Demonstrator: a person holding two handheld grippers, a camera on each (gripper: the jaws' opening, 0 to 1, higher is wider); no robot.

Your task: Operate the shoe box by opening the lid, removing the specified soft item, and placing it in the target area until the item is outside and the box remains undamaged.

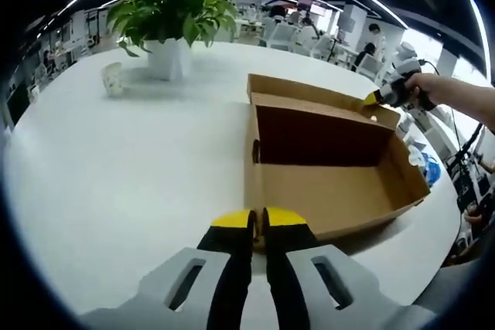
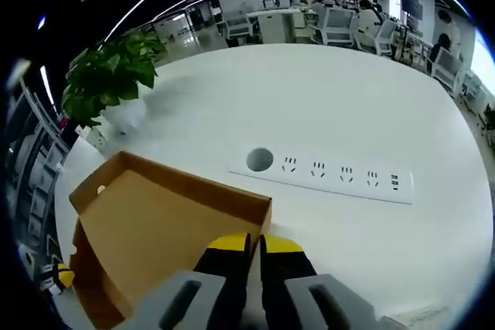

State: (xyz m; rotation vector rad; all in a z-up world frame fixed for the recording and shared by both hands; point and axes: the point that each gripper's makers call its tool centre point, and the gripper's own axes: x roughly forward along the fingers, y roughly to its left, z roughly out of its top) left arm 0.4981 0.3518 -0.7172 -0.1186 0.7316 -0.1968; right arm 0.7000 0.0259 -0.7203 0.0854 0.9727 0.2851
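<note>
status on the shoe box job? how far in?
Done: the shoe box is open, lid folded back. In hand: the right tool is at the lid's edge and the left tool at the near wall; both look shut. Left: no soft item is visible in the box or on the white table, so removal can't be confirmed.

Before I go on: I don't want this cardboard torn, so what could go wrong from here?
Two risks. The right gripper pinches the lid's thin edge at a far corner; pulling further back could crease or tear it at the hinge. The left gripper is shut at the box's near wall, and the box overhangs the table's edge, so a push might slide it off. I cannot make out any soft item inside.
</note>
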